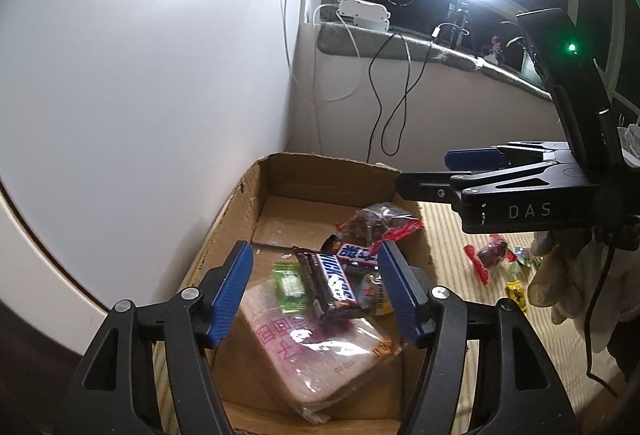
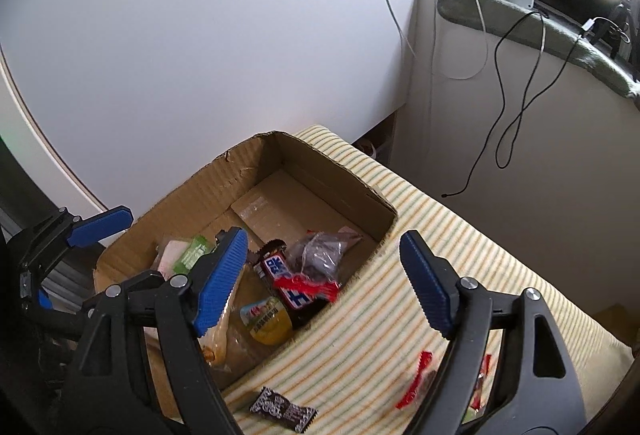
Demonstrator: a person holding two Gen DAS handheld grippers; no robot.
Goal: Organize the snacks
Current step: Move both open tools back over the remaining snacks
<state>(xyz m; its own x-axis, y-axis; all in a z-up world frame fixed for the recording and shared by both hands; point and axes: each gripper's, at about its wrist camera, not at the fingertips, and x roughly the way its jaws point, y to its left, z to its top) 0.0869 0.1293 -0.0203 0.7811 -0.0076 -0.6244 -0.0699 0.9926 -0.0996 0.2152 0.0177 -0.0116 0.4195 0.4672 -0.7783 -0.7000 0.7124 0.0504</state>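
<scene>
Both grippers hover with their jaws spread and nothing between them: the left gripper [image 1: 316, 287] hangs over the cardboard box [image 2: 192, 207], and the right gripper [image 2: 320, 279] sits over the box's near edge and the striped cloth [image 2: 460, 219] that covers the surface.

Several snacks already lie in the box: a Snickers bar [image 1: 330, 285], a second bar [image 1: 356, 254] just behind it, a green candy [image 1: 289, 285], a large clear-wrapped bread pack [image 1: 316, 355] beneath them, and a red-edged clear packet [image 1: 376, 221].

Outside the box, a small black patterned sachet [image 2: 283, 411] lies on the cloth just beside the box's corner, and red-wrapped candies [image 2: 416, 381] lie partly hidden behind the right gripper's finger. In the left wrist view more small candies [image 1: 496, 259] are scattered on the cloth.

These loose pieces are probably very light, with crinkly, slippery film wrappers and soft or brittle contents. The flat sachet likely calls for a low pinch across its narrow width; the twisted candies look best taken at the body rather than at the flimsy wrapper ends.
</scene>
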